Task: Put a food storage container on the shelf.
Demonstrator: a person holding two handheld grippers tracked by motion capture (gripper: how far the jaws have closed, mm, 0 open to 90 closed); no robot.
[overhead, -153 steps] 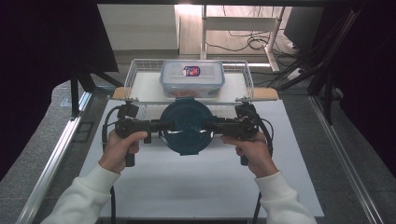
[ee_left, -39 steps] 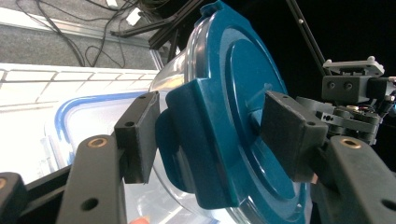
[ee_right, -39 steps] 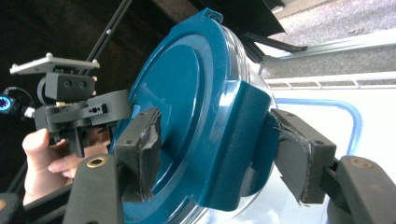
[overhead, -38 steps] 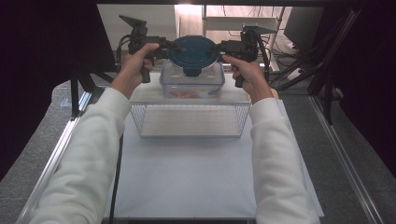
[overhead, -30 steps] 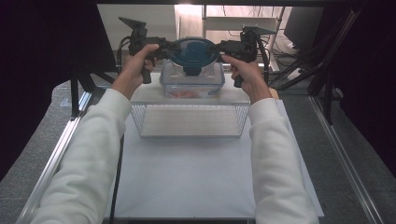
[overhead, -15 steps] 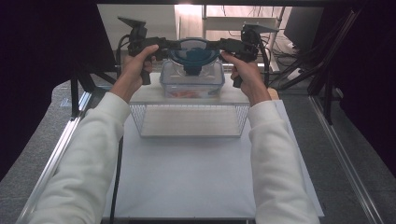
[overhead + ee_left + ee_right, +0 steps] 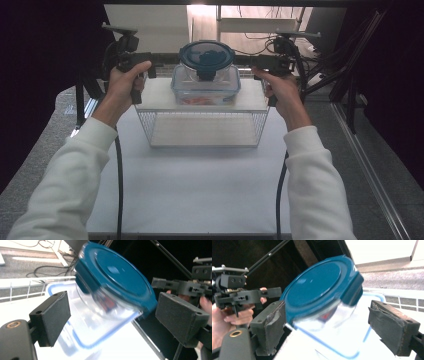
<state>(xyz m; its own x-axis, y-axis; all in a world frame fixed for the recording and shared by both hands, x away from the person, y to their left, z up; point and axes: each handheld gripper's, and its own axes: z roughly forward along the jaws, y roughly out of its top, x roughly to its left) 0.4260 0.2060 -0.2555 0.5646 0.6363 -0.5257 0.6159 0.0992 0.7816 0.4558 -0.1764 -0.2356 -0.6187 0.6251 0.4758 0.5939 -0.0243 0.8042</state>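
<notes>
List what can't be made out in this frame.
- Bowl: motion-blurred in both gripper views, so its contents are unclear.
- Red item in the box: too small in the high view.
- Left hand-held gripper and right hand-held gripper: open, off the bowl.

round container (image 7: 206, 62) on box (image 7: 205, 90), on rack (image 7: 200, 100)

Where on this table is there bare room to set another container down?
The white mat in front of the wire basket, between the sleeves, is bare. The shelf top is crowded: the round container sits on the rectangular box.
</notes>
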